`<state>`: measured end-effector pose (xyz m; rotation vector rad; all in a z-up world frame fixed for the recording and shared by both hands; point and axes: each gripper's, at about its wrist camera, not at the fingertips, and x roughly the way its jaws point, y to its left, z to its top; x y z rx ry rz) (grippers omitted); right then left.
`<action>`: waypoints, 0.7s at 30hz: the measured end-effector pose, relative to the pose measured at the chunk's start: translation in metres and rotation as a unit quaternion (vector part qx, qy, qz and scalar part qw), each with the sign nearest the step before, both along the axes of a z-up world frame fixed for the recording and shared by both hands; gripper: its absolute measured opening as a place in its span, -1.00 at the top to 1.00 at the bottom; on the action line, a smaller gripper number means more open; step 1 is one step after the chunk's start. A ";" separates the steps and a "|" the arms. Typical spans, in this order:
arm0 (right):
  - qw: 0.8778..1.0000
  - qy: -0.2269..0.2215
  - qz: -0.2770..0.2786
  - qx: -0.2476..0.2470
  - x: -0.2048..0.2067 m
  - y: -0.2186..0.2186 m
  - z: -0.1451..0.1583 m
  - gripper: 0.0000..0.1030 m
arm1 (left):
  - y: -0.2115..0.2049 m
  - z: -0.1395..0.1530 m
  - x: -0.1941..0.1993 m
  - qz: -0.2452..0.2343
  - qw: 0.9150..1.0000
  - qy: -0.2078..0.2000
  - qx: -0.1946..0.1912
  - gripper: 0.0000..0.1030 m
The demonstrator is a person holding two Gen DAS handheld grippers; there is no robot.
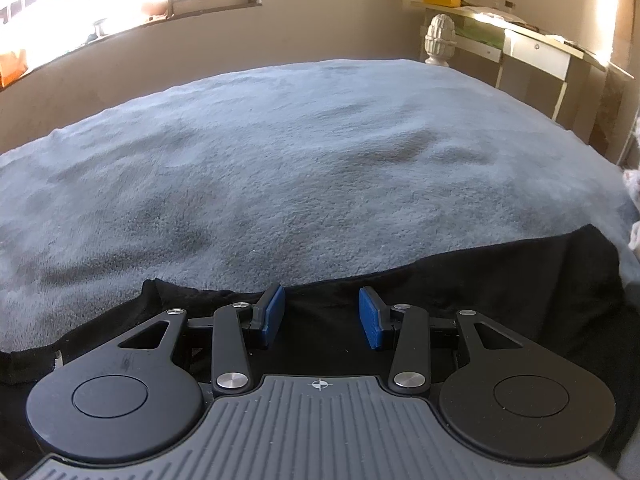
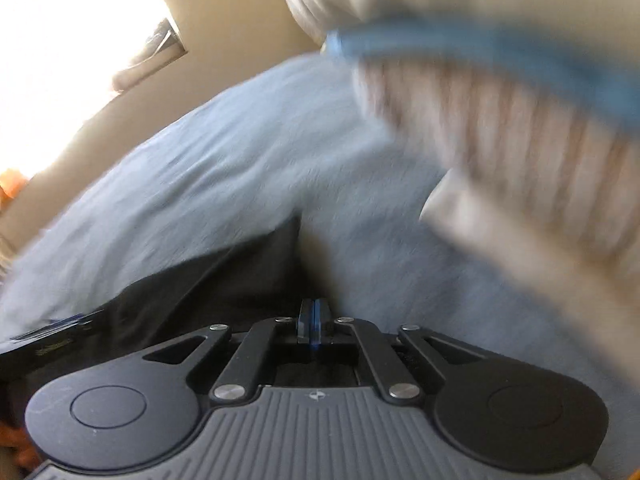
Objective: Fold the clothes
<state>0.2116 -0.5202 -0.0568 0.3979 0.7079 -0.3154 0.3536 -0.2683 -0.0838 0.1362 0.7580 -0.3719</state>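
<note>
Evidently the black garment (image 1: 480,280) lies spread on the bed's blue blanket (image 1: 280,160) for folding. Left tongs (image 1: 322,316) hover open over its far edge; right tongs (image 2: 313,316), pressed closed just beside its corner, pinch no visible cloth.

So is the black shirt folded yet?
Not yet. The black cloth garment lies spread along the near edge of the fuzzy blue-grey blanket. The left gripper hovers open above it; the right gripper is shut, apparently empty. All folding remains.

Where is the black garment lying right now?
In the left wrist view, the black garment lies along the near edge of the grey-blue blanket, under the left gripper.
</note>
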 end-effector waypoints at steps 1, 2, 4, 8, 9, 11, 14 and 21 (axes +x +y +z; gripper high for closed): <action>1.000 0.000 0.019 0.003 0.005 0.007 0.001 1.00 | 0.000 0.000 0.000 0.002 1.000 0.000 0.000 0.20; 0.999 0.000 0.038 0.007 0.011 0.014 0.003 1.00 | 0.000 -0.001 0.000 0.003 1.000 0.000 0.000 0.20; 0.999 0.017 0.033 0.013 0.024 0.011 -0.008 1.00 | -0.001 0.000 -0.001 0.004 1.000 -0.001 0.002 0.20; 0.998 0.021 -0.054 -0.029 0.020 -0.006 -0.009 1.00 | -0.001 0.000 0.000 0.003 1.000 0.000 0.004 0.20; 0.998 0.014 -0.055 -0.036 0.018 -0.003 -0.004 1.00 | -0.001 0.000 0.000 0.002 1.000 -0.001 0.004 0.20; 0.998 -0.003 -0.021 -0.051 0.018 0.013 0.007 1.00 | -0.001 0.000 0.000 0.003 1.000 -0.003 0.005 0.20; 0.999 0.005 0.037 -0.039 0.037 0.025 0.001 1.00 | -0.003 -0.001 -0.001 0.006 1.000 -0.006 0.009 0.19; 0.996 0.004 -0.087 0.015 0.041 -0.032 -0.006 1.00 | -0.002 0.002 0.002 0.006 1.000 0.004 0.004 0.19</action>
